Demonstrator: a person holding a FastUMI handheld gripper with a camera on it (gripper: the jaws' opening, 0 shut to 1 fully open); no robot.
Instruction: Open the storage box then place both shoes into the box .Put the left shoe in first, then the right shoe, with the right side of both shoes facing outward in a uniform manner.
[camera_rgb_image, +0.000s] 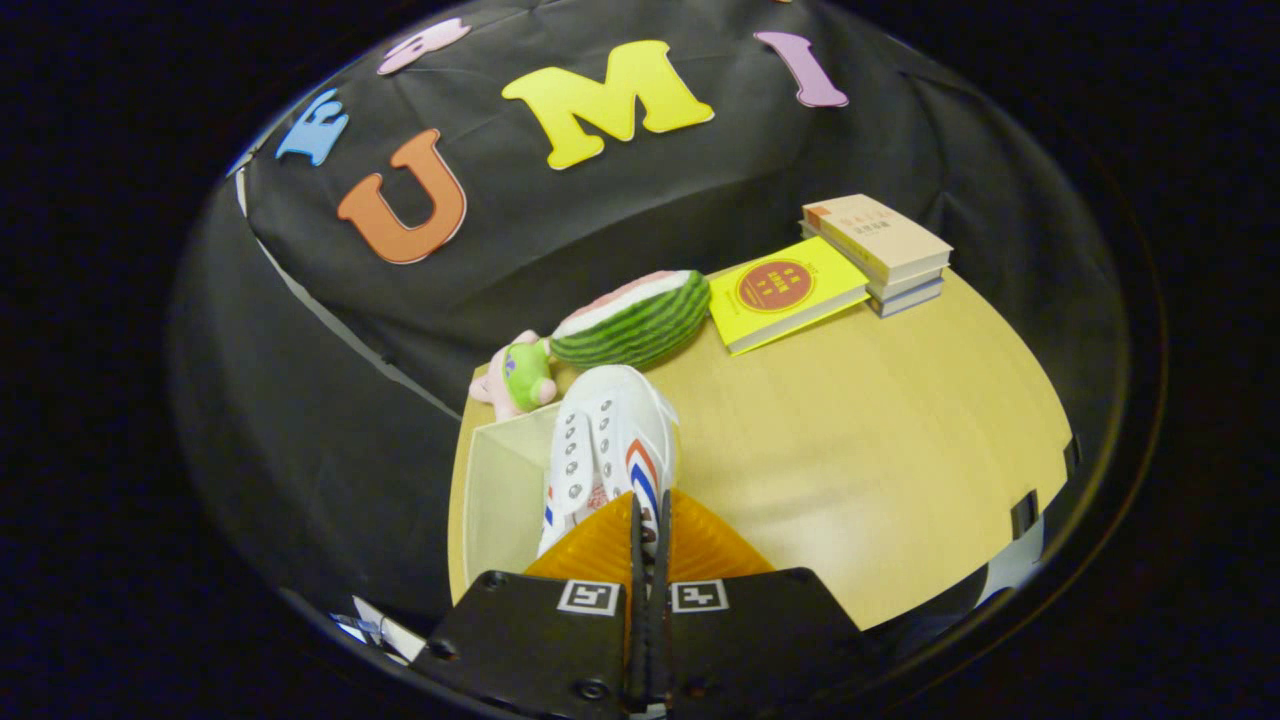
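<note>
A white sneaker (612, 440) with red and blue side stripes hangs toe-away just ahead of my fingers, over the right side of the open pale storage box (497, 490). My gripper (650, 525) is shut on the sneaker's rear edge; the orange fingers (705, 545) are almost touching, with only a thin strip of the shoe between them. The shoe's heel is hidden behind the fingers. I can see the box's left inner wall. Its floor under the shoe is hidden, so I cannot tell whether another shoe lies inside.
The box stands at the left edge of a light wooden table (880, 440). Beyond it lie a pink and green plush toy (518, 378) and a watermelon-slice plush (632, 320). A yellow book (785, 292) and a stack of books (880, 250) sit at the far right.
</note>
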